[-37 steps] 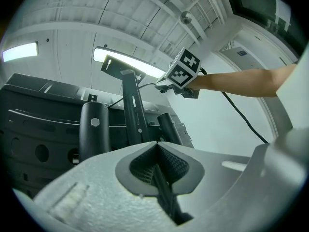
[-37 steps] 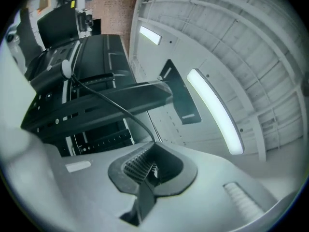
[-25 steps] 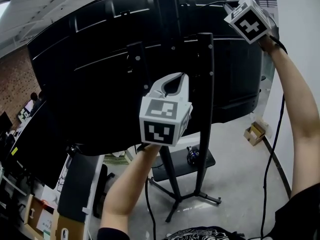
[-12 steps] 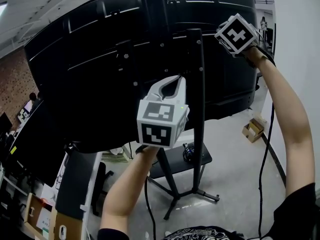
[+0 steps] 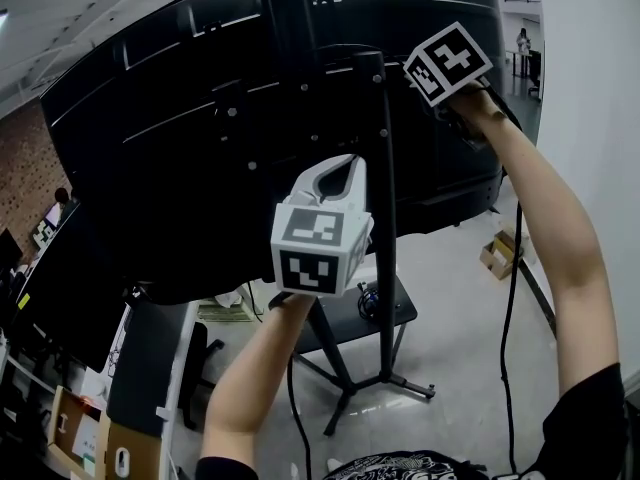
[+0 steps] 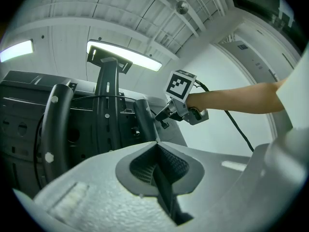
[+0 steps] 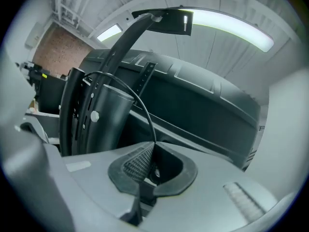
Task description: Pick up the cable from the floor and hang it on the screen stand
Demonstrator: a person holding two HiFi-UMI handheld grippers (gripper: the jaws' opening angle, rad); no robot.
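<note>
Count it off: two tongs in the air, left tongs [image 5: 347,160] and right tongs [image 6: 162,119], and two marker cubes, one [image 5: 315,243] on the left, one [image 5: 447,60] on the right. One big black screen [image 5: 170,158]. One screen stand [image 5: 386,268], two uprights showing. One thin black cable [image 7: 143,105]. One cardboard box [image 5: 497,258] on the floor [image 5: 460,338], and two lit ceiling strips [image 6: 123,57] overhead.

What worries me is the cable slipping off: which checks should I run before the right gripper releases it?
1. Right gripper shut on the thin black cable: ok.
2. Cable hooked over the black metal stand post: cannot tell; it arcs past the post's top.
3. Left gripper free to assist: ok, shut and empty.
4. Hanging slack clear of the stand's legs: ok.
</note>
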